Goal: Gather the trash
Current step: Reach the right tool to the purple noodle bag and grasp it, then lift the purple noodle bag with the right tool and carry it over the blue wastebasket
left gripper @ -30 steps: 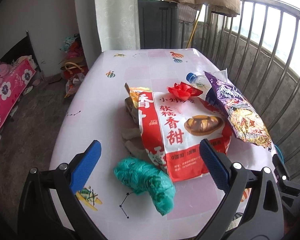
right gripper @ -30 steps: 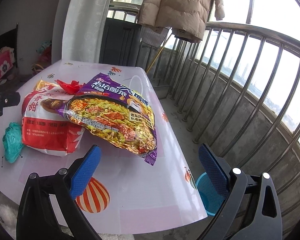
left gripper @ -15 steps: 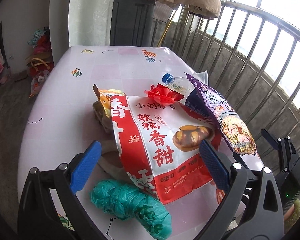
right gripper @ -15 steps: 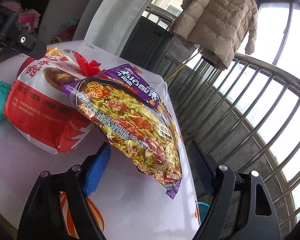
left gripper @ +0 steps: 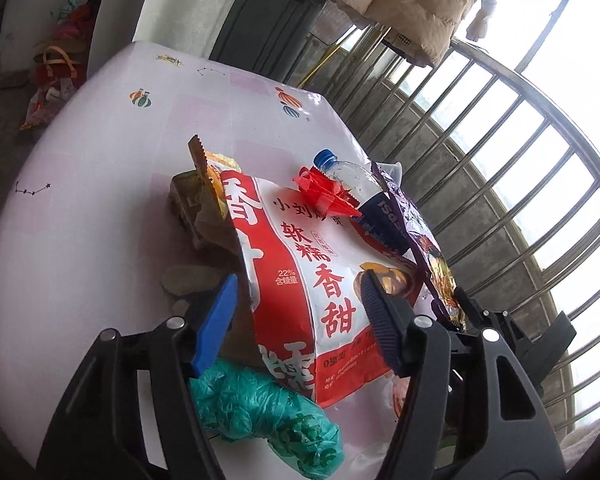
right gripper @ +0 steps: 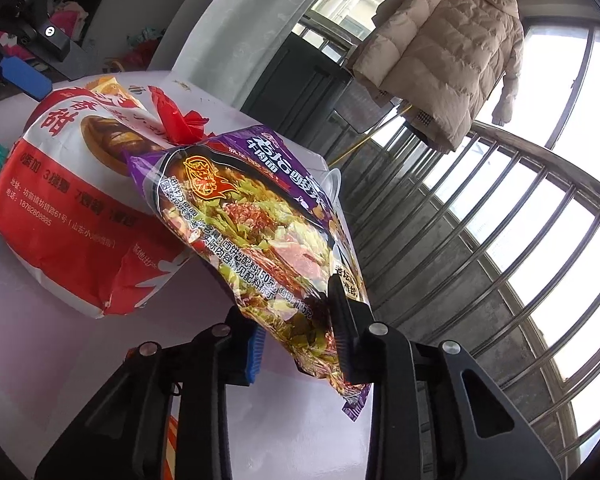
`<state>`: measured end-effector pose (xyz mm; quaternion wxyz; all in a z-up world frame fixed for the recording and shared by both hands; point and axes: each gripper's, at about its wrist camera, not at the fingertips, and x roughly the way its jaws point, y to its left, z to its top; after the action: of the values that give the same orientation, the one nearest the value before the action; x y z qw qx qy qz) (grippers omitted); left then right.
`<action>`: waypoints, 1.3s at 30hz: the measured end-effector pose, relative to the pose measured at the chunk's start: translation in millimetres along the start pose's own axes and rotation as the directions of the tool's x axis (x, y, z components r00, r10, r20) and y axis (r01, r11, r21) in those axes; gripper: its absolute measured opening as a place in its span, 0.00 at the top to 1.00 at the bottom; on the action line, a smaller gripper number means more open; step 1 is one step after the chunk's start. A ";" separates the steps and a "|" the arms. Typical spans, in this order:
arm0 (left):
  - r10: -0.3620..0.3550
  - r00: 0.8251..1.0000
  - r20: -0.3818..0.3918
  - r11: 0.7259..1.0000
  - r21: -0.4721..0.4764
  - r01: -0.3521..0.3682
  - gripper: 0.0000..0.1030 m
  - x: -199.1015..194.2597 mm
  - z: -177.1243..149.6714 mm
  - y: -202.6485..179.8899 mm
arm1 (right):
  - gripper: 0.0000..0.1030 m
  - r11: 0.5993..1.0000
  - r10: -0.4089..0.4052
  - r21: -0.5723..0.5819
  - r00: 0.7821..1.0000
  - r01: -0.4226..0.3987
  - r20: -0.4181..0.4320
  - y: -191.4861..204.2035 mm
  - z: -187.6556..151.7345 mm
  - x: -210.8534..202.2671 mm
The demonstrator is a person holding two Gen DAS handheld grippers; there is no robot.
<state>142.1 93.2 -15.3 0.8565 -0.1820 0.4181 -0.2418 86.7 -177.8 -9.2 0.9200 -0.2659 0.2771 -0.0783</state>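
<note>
Your right tool (right gripper: 298, 334) has closed down on the lower end of the purple noodle packet (right gripper: 260, 232), which lies near the desk's (left gripper: 100, 208) railing-side edge, leaning on the red bag (left gripper: 304, 280). Pull fast and the slick foil may slip free, or drag the bag off the edge. Your left tool (left gripper: 296, 312) gapes wide, holding nothing. One red bag, one purple packet, one green plastic bag (left gripper: 260, 412), one bottle (left gripper: 346, 172), one red wrapper (left gripper: 326, 194).

Right gripper (right gripper: 300, 336) closed on noodle packet (right gripper: 260, 240) (fingers pinching)
</note>
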 end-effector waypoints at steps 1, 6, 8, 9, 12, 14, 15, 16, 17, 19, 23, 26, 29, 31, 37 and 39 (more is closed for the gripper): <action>-0.029 1.000 0.002 0.999 -0.019 0.029 0.49 -1.0 1.0 3.1 | 0.76 1.000 0.000 0.002 1.000 0.000 -0.004 0.7 -0.5 -0.4; -0.181 0.982 0.043 0.983 -0.034 0.183 0.58 -14.0 0.0 4.6 | 0.83 1.000 0.004 0.009 1.000 -0.004 -0.009 2.9 -0.1 -1.5; -0.224 0.974 0.043 0.974 -0.034 0.225 0.58 -15.4 -1.1 2.5 | 0.84 1.000 0.004 0.009 1.000 -0.004 -0.013 3.5 0.0 -1.6; -0.231 0.972 0.034 0.972 -0.040 0.232 0.58 -13.8 -1.8 1.8 | 0.86 1.000 0.003 0.011 1.000 -0.002 -0.014 3.5 0.1 -1.8; -0.218 0.976 -0.010 0.973 -0.076 0.217 0.63 -3.8 -4.6 5.1 | 0.89 1.000 0.002 0.021 1.000 -0.002 -0.018 3.0 0.8 -1.1; -0.239 0.971 -0.026 0.966 -0.106 0.235 0.68 0.5 -5.9 7.5 | 0.90 1.000 0.005 0.028 1.000 -0.004 -0.022 3.0 1.3 -0.4; -0.246 0.969 -0.025 0.964 -0.110 0.242 0.72 0.9 -5.9 6.9 | 0.90 1.000 0.005 0.030 1.000 -0.004 -0.024 3.0 1.6 -0.2; -0.249 0.968 -0.023 0.964 -0.104 0.246 0.74 0.2 -7.2 6.1 | 0.90 1.000 0.003 0.031 1.000 -0.003 -0.025 3.2 1.7 -0.5; -0.249 0.968 -0.021 0.965 -0.096 0.246 0.79 -0.4 -7.6 4.8 | 0.91 0.999 0.000 0.032 1.000 0.001 -0.023 2.9 2.0 -1.3; -0.252 0.967 -0.019 0.965 -0.081 0.250 0.88 -1.9 -7.4 0.9 | 0.92 0.999 -0.002 0.043 1.000 0.003 -0.021 0.7 3.0 -3.9; -0.273 0.962 -0.013 0.960 -0.063 0.272 0.95 -8.5 -6.3 -6.2 | 0.94 0.996 -0.013 0.083 1.000 0.014 -0.014 -11.0 6.4 -12.0; -0.292 0.956 0.006 0.956 -0.037 0.292 0.97 -18.9 -6.1 -16.1 | 0.95 0.992 -0.014 0.129 1.000 0.015 -0.009 -23.3 9.0 -21.0; -0.302 0.953 0.018 0.953 -0.002 0.302 0.98 -31.8 -5.6 -29.3 | 0.95 0.986 -0.016 0.169 1.000 0.015 0.000 -36.6 10.3 -30.7; -0.313 0.949 0.027 0.950 0.016 0.313 0.99 -41.6 -4.9 -37.2 | 0.95 0.981 -0.018 0.191 1.000 0.016 0.010 -43.1 10.3 -38.3; -0.289 0.956 0.045 0.955 0.086 0.285 1.00 -72.6 -2.2 -61.9 | 0.95 0.961 0.006 0.276 0.999 -0.016 0.037 -64.4 5.0 -59.4; -0.287 0.956 0.062 0.954 0.112 0.279 1.00 -85.2 -2.3 -70.4 | 0.95 0.957 0.000 0.290 0.999 -0.014 0.049 -70.2 2.8 -66.0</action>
<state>76.3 83.7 73.1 0.8367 -0.2055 0.3411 -0.3759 33.5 -216.8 61.1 0.9558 -0.1286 0.2411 -0.1083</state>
